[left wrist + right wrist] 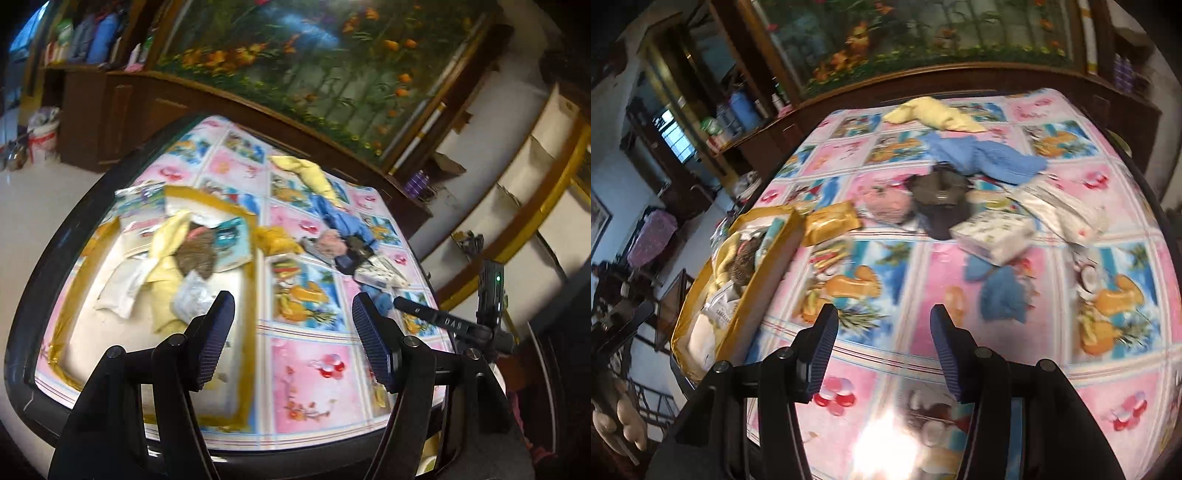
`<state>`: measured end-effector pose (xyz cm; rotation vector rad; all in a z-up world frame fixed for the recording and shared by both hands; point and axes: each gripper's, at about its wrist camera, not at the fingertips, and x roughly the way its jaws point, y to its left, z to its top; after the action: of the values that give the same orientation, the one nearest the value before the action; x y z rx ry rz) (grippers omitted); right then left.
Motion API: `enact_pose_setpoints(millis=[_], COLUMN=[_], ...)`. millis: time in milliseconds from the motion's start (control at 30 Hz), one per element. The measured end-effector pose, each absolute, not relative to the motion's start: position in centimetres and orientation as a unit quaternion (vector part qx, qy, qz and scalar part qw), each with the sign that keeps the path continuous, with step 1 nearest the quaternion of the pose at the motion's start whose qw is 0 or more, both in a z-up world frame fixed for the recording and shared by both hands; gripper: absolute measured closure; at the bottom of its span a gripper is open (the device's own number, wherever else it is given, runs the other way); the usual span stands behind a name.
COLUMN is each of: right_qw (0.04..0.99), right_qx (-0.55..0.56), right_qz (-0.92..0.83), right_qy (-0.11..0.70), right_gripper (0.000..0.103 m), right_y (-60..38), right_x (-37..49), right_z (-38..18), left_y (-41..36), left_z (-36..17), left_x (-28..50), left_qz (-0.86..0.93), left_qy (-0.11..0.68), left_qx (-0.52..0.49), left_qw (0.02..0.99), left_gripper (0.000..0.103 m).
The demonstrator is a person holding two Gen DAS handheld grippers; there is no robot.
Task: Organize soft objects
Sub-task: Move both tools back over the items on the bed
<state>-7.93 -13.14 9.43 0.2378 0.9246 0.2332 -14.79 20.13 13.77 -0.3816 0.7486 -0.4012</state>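
My left gripper hangs open over the table, empty, beside a yellow-rimmed box that holds a yellow cloth, a brown item and white cloths. My right gripper is also open and empty above the patterned tablecloth. Loose on the table beyond it lie a small blue cloth, a white patterned pack, a dark cap, a pink plush, a yellow packet, a large blue cloth and a yellow cloth. The box sits at the table's left edge.
A silvery white bag lies at the right of the pile. A dark wooden cabinet and a flower picture stand behind the table. A black device juts in at the right edge of the left wrist view. A hand shows at lower left.
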Motion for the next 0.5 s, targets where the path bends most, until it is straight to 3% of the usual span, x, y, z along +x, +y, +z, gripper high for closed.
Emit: enact_pose_setpoints(millis=[500], right_qw=[0.885], right_qx=[0.177], right_qz=[0.072], right_qy=[0.426], right_gripper=[0.048], right_y=[-21.4], right_x=[-8.5], right_z=[8.0], left_y=[14.2], left_z=[13.2], left_x=[-12.2], left_qz=[-0.181], left_qy=[0.412], left_qx=[-0.137], left_qw=[0.882], left_gripper=[0.036])
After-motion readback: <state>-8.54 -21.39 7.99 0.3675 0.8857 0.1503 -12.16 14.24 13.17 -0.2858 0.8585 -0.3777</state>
